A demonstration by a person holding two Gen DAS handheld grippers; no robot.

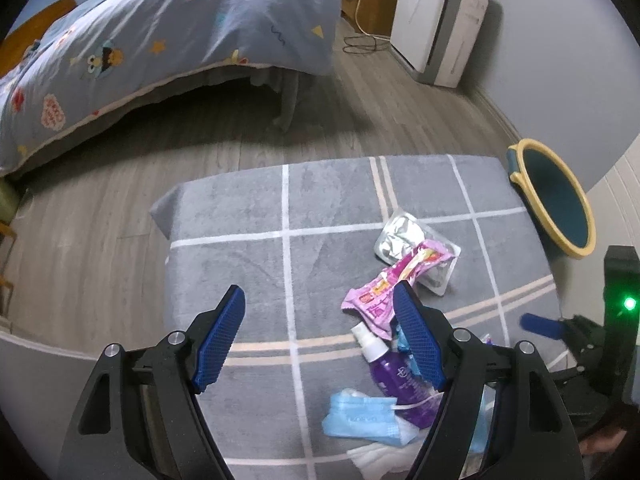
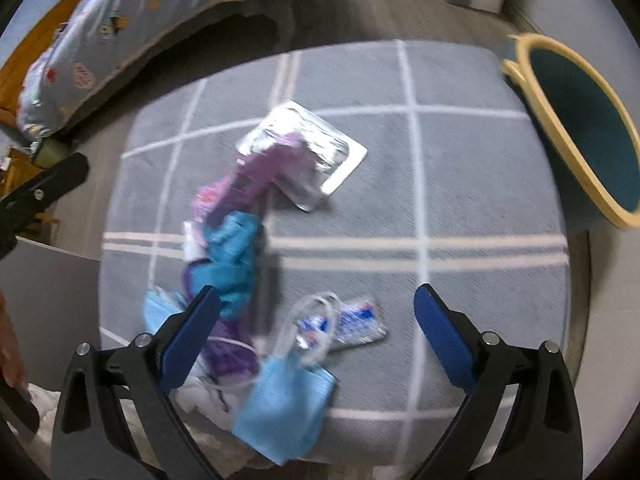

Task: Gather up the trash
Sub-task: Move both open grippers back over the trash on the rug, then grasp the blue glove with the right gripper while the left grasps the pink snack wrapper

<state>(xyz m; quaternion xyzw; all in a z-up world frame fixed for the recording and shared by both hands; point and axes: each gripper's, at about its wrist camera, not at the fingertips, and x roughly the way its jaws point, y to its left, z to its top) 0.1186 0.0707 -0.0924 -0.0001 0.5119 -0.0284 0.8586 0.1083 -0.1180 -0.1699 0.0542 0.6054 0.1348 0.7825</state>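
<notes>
- Both tongs stand wide open and hold nothing: the left tongs hang over the near part of the grey checked tabletop cloth, one blue pad in front of the trash pile; the right tongs hang over the same pile, jaws empty, with a clear plastic wrapper printed blue and red lying on the cloth between them.
- Trash lies in a loose heap on the near half of the tabletop: a silver foil pouch lies flat farthest back, and a crumpled pink snack wrapper lies partly over it.
- A small purple spray bottle with a white cap lies on its side just nearer, touching the pink wrapper.
- A folded light-blue face mask lies at the near edge, over white tissue.
- A teal bin with a yellow rim stands beside the tabletop's far right corner, apart from the heap.
- Beyond, a bed with a grey-blue cartoon-print cover stands on grey wood flooring.
</notes>
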